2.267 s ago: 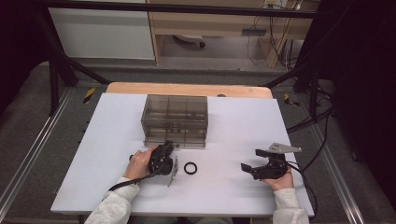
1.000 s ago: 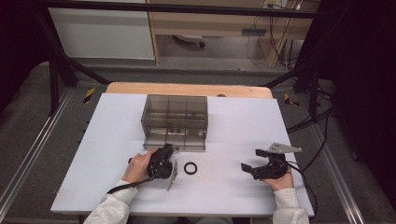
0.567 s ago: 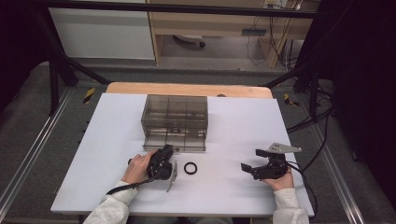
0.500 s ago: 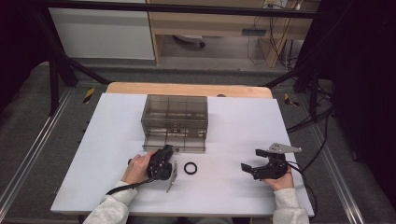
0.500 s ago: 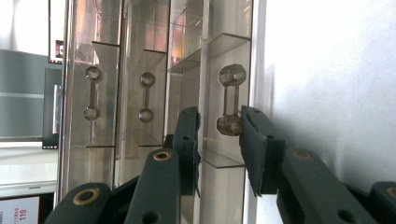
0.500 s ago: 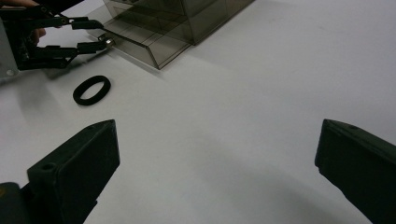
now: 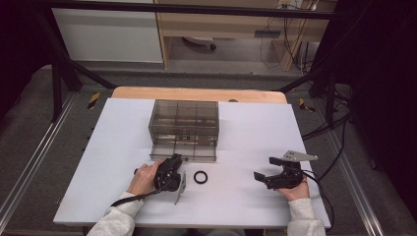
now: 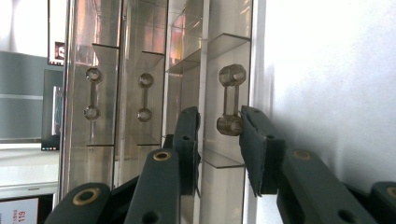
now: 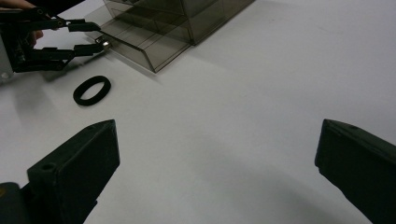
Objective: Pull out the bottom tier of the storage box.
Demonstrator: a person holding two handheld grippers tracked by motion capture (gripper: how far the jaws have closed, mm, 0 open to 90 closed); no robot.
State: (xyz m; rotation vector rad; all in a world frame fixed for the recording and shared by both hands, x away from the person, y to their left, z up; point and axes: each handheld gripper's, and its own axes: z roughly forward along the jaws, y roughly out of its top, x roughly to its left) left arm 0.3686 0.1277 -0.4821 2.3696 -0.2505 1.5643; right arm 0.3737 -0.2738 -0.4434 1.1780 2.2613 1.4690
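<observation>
Smoky clear plastic drawer box [image 7: 183,129], bottom drawer [image 7: 184,152] out, barbell handle [image 8: 230,100]

The left hand [image 7: 143,178] holds the left gripper [image 7: 175,158] low over the table, rolled onto its side so that its grey plate stands on edge, and pointing away from the person. Its jaws stand partly apart, one pad [image 8: 254,135] touching what lies between them and the other just beside it. The right hand [image 7: 294,190] holds the right gripper [image 7: 257,176] near the table's right side, pointing left toward the other hand, its jaws spread wide with nothing between them. Both forearms, in light sleeves, come in from the near edge.
</observation>
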